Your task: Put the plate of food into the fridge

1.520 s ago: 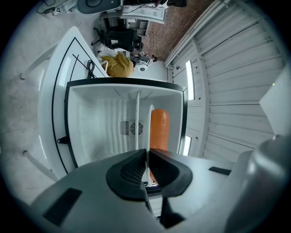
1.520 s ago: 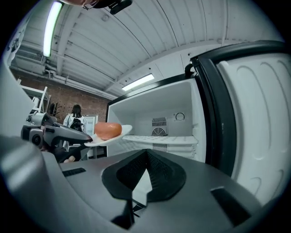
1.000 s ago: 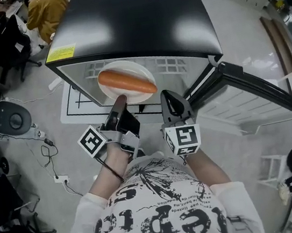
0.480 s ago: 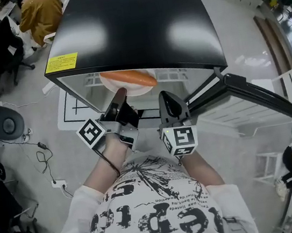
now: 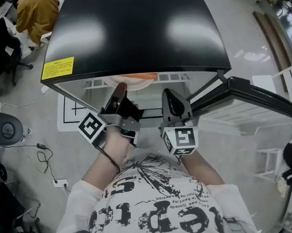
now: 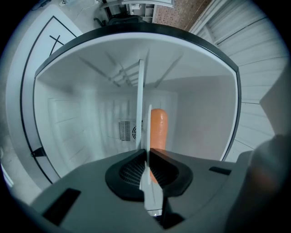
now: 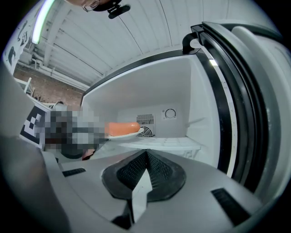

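**Plate carried deeper into the open fridge**

The plate [image 5: 130, 85] with its orange sausage [image 5: 141, 77] is now inside the fridge [image 5: 132, 23], just above the white shelf [image 7: 163, 143]. In the head view only a thin edge of it shows under the fridge's black top, where a second ago nearly the whole plate lay in plain sight in front of the opening. The left gripper [image 5: 120, 91] is closed on the plate's near rim and has gone in with it, its tips now at the fridge's mouth. The right gripper [image 5: 169, 98] has its jaws closed together on nothing and sits at the fridge's opening, beside the plate and apart from it. The fridge door [image 5: 257, 96] stands swung wide to the right.
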Demonstrator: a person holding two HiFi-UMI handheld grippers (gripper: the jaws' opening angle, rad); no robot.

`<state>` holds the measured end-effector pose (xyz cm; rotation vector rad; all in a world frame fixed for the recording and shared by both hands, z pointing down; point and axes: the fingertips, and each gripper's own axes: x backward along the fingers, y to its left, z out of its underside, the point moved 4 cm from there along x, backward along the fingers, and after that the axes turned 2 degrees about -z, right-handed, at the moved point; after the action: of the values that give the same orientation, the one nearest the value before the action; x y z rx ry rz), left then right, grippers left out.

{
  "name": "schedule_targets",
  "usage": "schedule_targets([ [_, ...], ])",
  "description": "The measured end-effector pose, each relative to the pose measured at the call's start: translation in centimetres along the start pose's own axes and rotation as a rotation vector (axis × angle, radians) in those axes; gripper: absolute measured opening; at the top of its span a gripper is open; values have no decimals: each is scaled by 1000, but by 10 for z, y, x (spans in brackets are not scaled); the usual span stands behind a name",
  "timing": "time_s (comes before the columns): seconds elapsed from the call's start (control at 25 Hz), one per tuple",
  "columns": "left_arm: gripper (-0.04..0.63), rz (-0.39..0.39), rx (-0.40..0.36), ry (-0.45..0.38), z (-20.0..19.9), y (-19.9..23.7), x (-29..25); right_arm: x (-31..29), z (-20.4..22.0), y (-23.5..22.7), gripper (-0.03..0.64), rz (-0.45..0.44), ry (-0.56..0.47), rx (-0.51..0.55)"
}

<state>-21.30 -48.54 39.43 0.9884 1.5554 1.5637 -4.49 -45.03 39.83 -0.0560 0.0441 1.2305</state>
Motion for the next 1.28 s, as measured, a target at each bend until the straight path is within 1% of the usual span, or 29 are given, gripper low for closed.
schedule_targets([
  [0.12,28,3,-12,-1,-1,-2,-1,3,0,-4,2,36,-16,-6],
  [0.2,40,13,-28,12,0,-4,-3,4,2,-7,2,52,-20,-12],
  [0.28,42,33,-36,35,2,-7,-5,4,7,-7,2,51,-10,-20],
  [0.4,46,61,-48,50,3,-8,-3,4,1,0,1,39,-13,-2],
  [0.44,62,72,-63,50,3,-10,-3,5,-1,1,2,41,-17,6],
  [0.56,135,126,-124,55,3,-17,-1,9,-5,1,2,51,-31,22],
  [0.72,203,193,-173,63,6,-23,0,13,-4,4,2,51,-23,28],
  [0.84,290,211,-232,68,8,-32,2,16,-4,10,1,46,-23,33],
  [0.92,350,209,-257,54,8,-35,4,20,-5,14,2,48,-30,41],
  [1.0,379,195,-261,22,5,-34,7,26,-6,16,2,56,-40,52],
  [1.08,427,171,-234,-4,1,-27,10,31,-5,17,0,61,-38,64],
  [1.16,431,155,-184,-13,-3,-17,13,36,-2,17,0,64,-29,71],
  [1.28,430,150,-144,-5,-4,-7,21,41,-1,17,0,72,-23,78],
])
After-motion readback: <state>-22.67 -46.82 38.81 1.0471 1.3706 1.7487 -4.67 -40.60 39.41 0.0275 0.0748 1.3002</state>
